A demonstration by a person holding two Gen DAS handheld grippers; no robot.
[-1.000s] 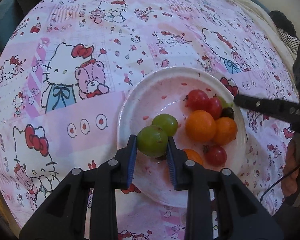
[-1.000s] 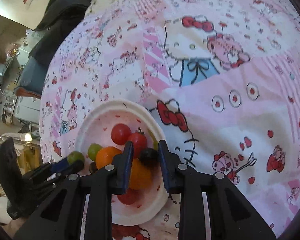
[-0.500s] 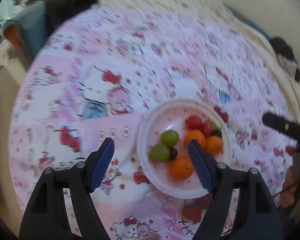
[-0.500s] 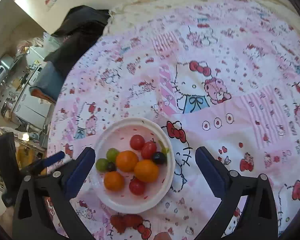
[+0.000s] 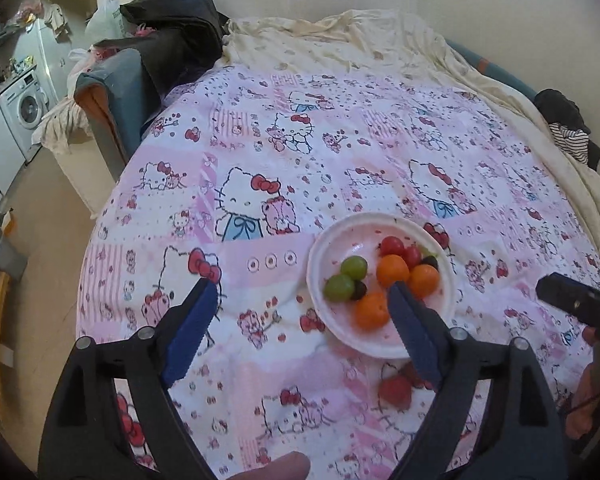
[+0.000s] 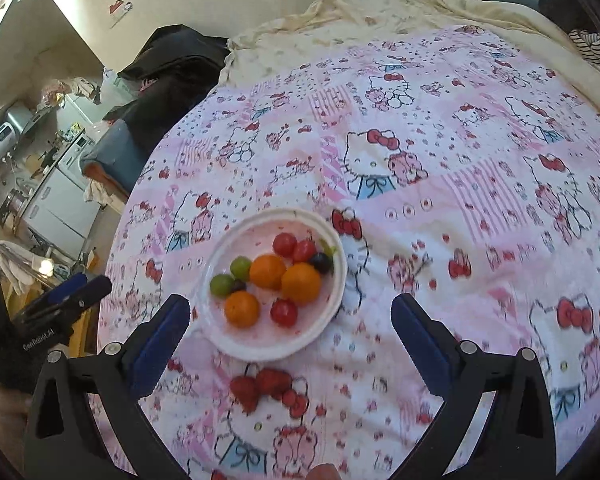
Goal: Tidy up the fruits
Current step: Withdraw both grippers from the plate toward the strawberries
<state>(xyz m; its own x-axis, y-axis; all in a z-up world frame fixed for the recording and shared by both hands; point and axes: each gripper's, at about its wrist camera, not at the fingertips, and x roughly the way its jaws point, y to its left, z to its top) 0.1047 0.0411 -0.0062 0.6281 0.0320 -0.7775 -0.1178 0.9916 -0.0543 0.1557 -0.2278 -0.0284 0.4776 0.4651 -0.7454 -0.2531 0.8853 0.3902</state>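
A white plate sits on a pink Hello Kitty cloth. It holds two green grapes, three orange fruits, red cherry tomatoes and dark grapes. My left gripper is open and empty, raised above and near the plate's left side. My right gripper is open and empty, high above the plate's near right edge. The left gripper also shows in the right wrist view, and the right one in the left wrist view.
The cloth covers a bed with a cream sheet at the back. Dark clothing lies on a chair at the far left. Dark and striped clothes lie at the far right. A washing machine stands left.
Both grippers have let go of their grapes onto the plate, opened wide and pulled up and back from the plate.
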